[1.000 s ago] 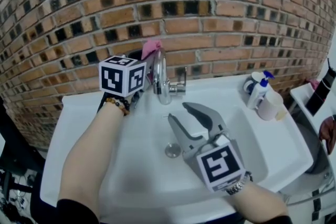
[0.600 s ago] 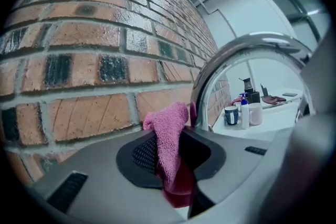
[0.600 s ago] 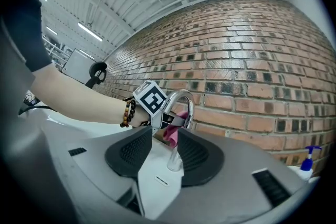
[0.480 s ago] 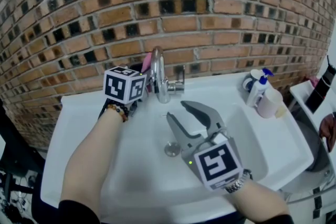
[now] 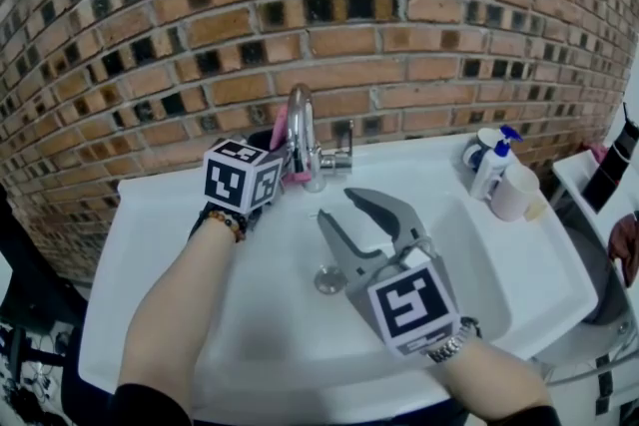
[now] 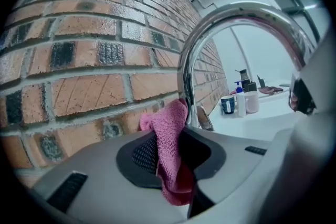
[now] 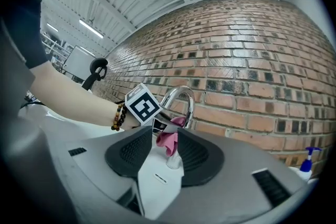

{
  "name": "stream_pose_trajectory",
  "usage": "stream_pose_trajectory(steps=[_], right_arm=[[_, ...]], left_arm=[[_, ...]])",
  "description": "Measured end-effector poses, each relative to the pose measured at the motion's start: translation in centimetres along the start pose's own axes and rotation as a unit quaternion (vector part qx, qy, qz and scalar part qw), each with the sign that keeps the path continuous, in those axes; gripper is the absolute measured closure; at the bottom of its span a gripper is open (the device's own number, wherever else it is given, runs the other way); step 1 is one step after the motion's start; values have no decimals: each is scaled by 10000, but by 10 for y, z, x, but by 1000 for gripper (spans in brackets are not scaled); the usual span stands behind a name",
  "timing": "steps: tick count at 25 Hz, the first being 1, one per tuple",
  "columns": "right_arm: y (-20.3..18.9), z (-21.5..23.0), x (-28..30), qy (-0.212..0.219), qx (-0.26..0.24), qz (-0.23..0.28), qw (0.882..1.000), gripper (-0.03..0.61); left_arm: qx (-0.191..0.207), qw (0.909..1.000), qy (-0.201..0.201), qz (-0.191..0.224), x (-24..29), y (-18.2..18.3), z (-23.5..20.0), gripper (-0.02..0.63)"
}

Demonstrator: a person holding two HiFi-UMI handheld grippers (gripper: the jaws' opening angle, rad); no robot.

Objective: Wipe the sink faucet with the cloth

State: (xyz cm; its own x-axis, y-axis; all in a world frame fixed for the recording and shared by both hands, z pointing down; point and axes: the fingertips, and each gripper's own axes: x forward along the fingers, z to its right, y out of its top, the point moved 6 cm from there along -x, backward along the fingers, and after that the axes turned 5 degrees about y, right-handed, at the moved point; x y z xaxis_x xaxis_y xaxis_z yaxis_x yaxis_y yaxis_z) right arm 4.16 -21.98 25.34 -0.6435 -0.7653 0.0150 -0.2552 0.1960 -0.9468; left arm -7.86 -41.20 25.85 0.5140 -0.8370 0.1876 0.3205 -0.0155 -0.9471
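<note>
In the head view the faucet (image 5: 303, 137) stands at upper centre on the rear deck of the white sink (image 5: 150, 214). Its long axis is upright: a chrome gooseneck rises, arcs over and points its spout down at the basin, toward the lower frame, while its lever juts to the right. Our left hand-held gripper (image 5: 280, 155) comes in from the left, just beside the stem, its jaws closed on the pink cloth (image 5: 283, 137). In the left gripper view that hand-held gripper (image 6: 176, 136) pinches the cloth (image 6: 170, 160) as a narrow fold running top to bottom between the pads, its upper end against the faucet (image 6: 185, 68) stem. The right hand-held gripper (image 5: 339, 211) hangs over the basin at lower centre, above the drain (image 5: 328, 282), pointing up the frame at the faucet. Its jaws are spread wide with nothing in them. From the right gripper view we see the faucet (image 7: 181, 99) and cloth (image 7: 170, 141) well beyond the right hand-held gripper (image 7: 165, 136). A brick wall (image 5: 399, 35) fills the top.
</note>
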Motion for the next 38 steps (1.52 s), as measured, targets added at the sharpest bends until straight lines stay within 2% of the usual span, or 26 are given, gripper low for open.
stream_pose_trajectory(steps=[8,14,26,38], right_arm=[[1,-2,-1,-2,-7,13,10000,416],[0,-5,-1,0,1,-2,10000,416],[-5,-10,3,8,195,-63,9998,416],[-13,13,3,-352,661,-59,9972,416]], left_arm=[[102,9998,146,54,-14,-10,11,525],[33,9998,170,-8,-21,-22,18,525],[-137,9997,-54,-192,-24,-43,37,523],[-58,9986,-380,-363,-21,-53,61,523]])
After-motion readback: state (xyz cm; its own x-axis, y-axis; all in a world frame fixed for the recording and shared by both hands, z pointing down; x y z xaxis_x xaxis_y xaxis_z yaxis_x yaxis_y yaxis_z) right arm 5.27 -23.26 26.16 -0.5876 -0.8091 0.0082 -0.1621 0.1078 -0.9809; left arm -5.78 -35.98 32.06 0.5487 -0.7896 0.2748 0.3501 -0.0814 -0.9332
